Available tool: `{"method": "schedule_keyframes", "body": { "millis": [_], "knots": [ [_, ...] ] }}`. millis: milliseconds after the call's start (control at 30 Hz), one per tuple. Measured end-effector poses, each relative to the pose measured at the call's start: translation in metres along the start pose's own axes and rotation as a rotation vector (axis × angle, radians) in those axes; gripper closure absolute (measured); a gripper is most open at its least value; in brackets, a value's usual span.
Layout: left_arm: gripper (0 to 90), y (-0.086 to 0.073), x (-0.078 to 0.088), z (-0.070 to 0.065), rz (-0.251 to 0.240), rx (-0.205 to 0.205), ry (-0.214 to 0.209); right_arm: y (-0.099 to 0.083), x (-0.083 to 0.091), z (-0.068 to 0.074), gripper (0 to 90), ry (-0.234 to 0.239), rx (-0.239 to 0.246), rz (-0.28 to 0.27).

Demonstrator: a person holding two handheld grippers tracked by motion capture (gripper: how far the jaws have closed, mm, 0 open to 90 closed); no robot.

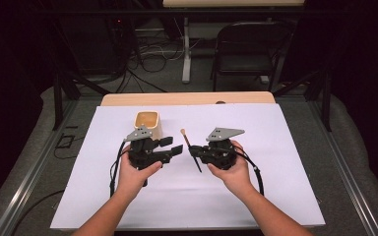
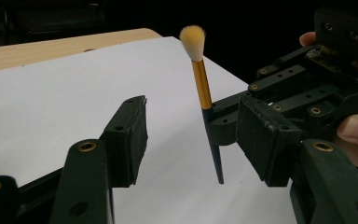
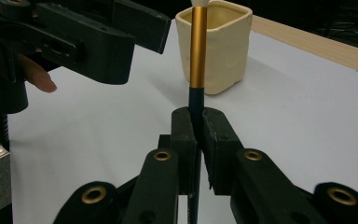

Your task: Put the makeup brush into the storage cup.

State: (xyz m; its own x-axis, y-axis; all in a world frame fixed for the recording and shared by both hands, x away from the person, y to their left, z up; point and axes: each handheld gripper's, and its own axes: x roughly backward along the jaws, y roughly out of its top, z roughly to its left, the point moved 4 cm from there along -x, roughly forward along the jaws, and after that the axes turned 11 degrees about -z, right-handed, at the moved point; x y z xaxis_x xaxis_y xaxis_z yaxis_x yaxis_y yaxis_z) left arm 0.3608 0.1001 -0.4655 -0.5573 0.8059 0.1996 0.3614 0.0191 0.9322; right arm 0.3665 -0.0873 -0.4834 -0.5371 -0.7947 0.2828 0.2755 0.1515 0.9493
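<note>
Right tongs (image 3: 198,135) clamp our makeup brush (image 3: 197,46) by its dark handle, upright above the table (image 1: 256,196); left tongs (image 2: 191,140) stand apart nearby. We should keep bristles up while steering toward the cup (image 1: 147,123).

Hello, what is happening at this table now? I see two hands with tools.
A person holds a claw in each hand over a table covered with white paper. The right claw is shut on the dark handle of a makeup brush, which stands upright with its bristles on top. The left claw is open and empty, facing the brush from close by. A cream cup stands on the paper behind the left claw, and the brush is not in it yet.
</note>
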Motion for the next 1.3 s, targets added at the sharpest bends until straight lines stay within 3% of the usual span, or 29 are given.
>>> {"method": "schedule_keyframes", "body": {
  "millis": [700, 1300],
  "knots": [
    [52.6, -0.001, -0.003, 0.001, -0.046, 0.054, -0.001, -0.001, -0.006, 0.004, 83.2, -0.002, -0.02, -0.041],
    [59.3, -0.004, -0.005, 0.003, -0.038, 0.084, -0.009, -0.007, -0.011, 0.011, 83.2, 0.007, -0.024, -0.044]
  ]
}}
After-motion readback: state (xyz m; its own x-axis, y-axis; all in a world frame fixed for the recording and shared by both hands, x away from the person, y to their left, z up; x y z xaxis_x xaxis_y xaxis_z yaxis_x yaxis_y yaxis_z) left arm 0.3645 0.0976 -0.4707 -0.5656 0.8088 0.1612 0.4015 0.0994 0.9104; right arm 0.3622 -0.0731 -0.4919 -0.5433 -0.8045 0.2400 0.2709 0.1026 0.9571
